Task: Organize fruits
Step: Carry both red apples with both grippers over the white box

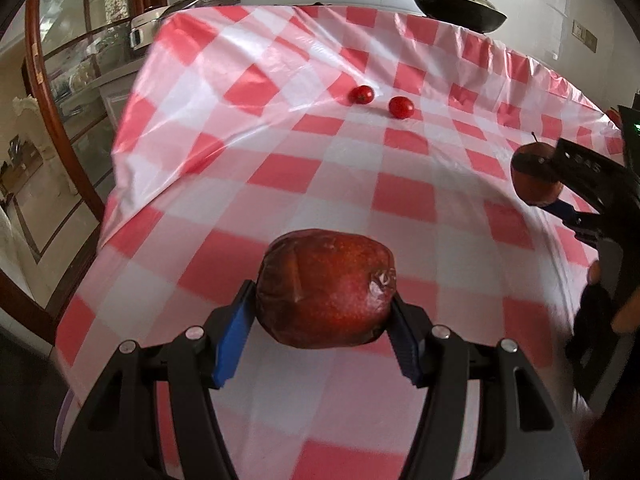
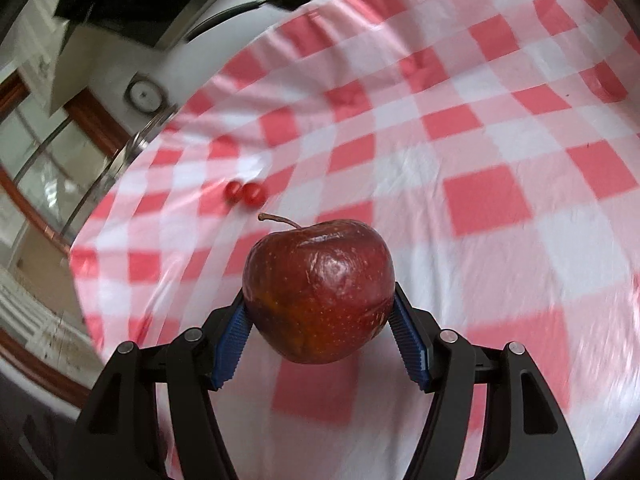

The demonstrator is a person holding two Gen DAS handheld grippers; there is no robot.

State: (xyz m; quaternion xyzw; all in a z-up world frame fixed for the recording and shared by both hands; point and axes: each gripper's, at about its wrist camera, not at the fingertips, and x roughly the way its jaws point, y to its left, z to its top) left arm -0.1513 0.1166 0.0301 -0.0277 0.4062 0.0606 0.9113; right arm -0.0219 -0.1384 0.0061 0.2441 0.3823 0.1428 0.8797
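A wrinkled dark red apple (image 1: 326, 290) lies sideways between the blue pads of my left gripper (image 1: 323, 320), which is shut on it above the red-and-white checked tablecloth (image 1: 280, 152). My right gripper (image 2: 320, 324) is shut on a second red apple (image 2: 320, 292), stem up. That same apple (image 1: 534, 178) and the right gripper (image 1: 540, 184) show at the right edge of the left wrist view. Two cherry tomatoes (image 1: 361, 94) (image 1: 401, 107) rest side by side far out on the cloth. In the right wrist view the tomatoes (image 2: 245, 193) lie beyond the apple, to the left.
A black lidded frying pan (image 1: 456, 4) stands past the far edge of the table. A rice cooker (image 1: 146, 30) and glass cabinet doors (image 1: 72, 52) are at the far left. A blurred red object (image 2: 606, 84) lies on the cloth at the right.
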